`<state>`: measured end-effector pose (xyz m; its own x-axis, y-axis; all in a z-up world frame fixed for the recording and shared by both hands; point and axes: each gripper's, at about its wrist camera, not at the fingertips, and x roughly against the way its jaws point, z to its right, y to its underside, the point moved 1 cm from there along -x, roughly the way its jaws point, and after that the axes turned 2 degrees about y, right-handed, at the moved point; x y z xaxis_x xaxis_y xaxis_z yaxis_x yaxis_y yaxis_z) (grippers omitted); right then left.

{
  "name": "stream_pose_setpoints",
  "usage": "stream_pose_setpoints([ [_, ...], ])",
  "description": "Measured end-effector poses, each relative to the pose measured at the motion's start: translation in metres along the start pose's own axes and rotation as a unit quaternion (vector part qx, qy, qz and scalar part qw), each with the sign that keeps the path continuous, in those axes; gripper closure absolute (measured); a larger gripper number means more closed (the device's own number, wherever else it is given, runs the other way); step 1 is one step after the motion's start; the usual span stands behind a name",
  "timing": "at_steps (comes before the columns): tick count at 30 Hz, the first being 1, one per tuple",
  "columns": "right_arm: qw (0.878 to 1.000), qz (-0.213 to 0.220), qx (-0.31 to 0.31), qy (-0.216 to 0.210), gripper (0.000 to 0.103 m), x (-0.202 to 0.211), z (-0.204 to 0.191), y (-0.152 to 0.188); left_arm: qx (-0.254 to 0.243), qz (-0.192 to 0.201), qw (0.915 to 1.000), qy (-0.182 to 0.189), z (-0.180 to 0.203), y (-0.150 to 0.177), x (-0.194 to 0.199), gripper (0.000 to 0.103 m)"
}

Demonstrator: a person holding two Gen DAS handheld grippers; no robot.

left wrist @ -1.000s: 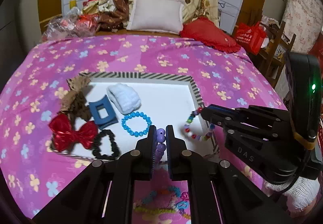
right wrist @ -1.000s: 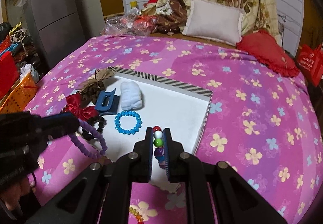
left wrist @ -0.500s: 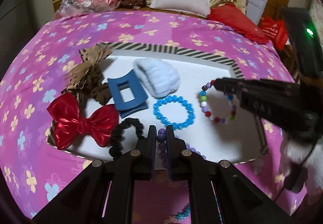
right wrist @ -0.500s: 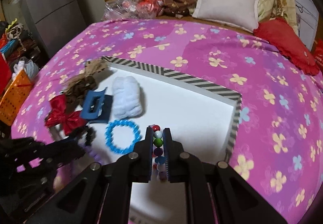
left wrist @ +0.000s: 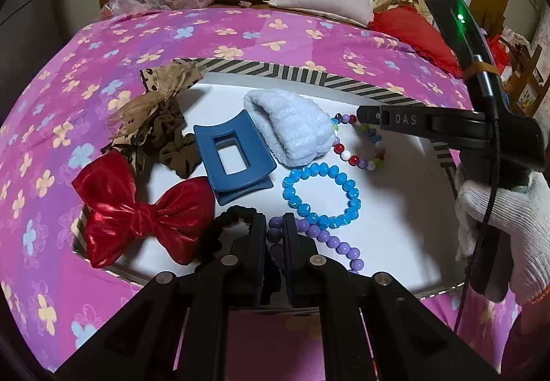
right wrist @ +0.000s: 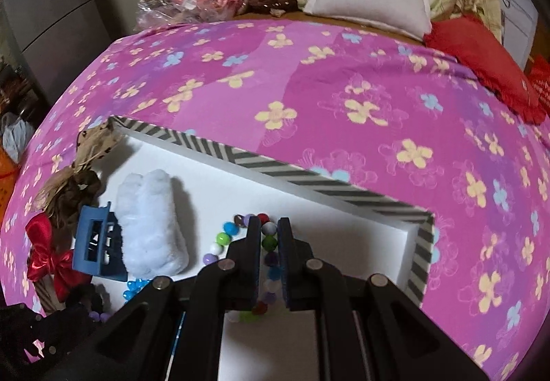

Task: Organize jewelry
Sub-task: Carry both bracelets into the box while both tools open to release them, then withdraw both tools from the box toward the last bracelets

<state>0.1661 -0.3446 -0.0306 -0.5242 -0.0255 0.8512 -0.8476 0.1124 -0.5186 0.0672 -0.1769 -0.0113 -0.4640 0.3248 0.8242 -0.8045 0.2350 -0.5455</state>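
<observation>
where its black side reads "das", the right tool is clamped on the multicolour bead bracelet, low over the white tray at 2 o'clock. the left tool pinches the purple bead bracelet at the tray's 6 o'clock edge, touching the blue bead bracelet.

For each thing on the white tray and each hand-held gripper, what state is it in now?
Left hand-held gripper: shut on purple bead bracelet.
Right hand-held gripper: shut on multicoloured bead bracelet.
Blue bead bracelet: lying flat, free.
Blue plastic hair claw: closed, lying down.
Shiny red fabric bow: over the white tray's left edge.
Black scrunchie: partly hidden.
</observation>
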Motion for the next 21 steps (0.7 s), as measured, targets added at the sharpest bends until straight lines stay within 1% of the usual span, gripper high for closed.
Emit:
stream_pose_setpoints([
  [1,1.000,-0.002,-0.009,-0.002,0.082,0.001,0.002,0.002,0.000,0.002,1.0000,-0.001,0.001,0.001,0.001,0.090],
  [2,1.000,-0.001,-0.015,-0.005,0.069,0.004,0.003,0.004,0.001,0.005,1.0000,-0.002,0.001,0.001,0.002,0.090],
  [3,1.000,0.002,-0.018,-0.008,0.062,0.007,0.004,0.005,0.000,0.008,1.0000,-0.004,0.002,0.001,0.003,0.090],
  [4,1.000,0.007,-0.019,-0.012,0.061,0.012,0.005,0.008,-0.004,0.010,0.9999,-0.010,0.003,0.002,0.004,0.085],
  [5,1.000,0.010,-0.017,-0.014,0.061,0.016,0.004,0.010,-0.007,0.011,0.9998,-0.013,0.004,0.002,0.005,0.076],
  [7,1.000,0.016,-0.012,-0.018,0.061,0.026,0.003,0.016,-0.010,0.017,0.9997,-0.015,0.005,0.003,0.008,0.068],
  [10,0.999,0.027,-0.010,-0.026,0.057,0.047,0.001,0.027,-0.014,0.025,0.9993,-0.023,0.006,0.004,0.015,0.068],
  [12,0.999,0.035,-0.009,-0.029,0.051,0.059,-0.001,0.033,-0.015,0.031,0.9991,-0.026,0.007,0.005,0.020,0.067],
  [16,0.998,0.046,-0.001,-0.034,0.048,0.083,-0.007,0.053,-0.015,0.043,0.9985,-0.031,0.010,0.009,0.034,0.066],
  [21,0.998,0.058,-0.007,-0.037,0.045,0.107,-0.013,0.077,-0.016,0.052,0.9979,-0.036,0.013,0.018,0.051,0.066],
])
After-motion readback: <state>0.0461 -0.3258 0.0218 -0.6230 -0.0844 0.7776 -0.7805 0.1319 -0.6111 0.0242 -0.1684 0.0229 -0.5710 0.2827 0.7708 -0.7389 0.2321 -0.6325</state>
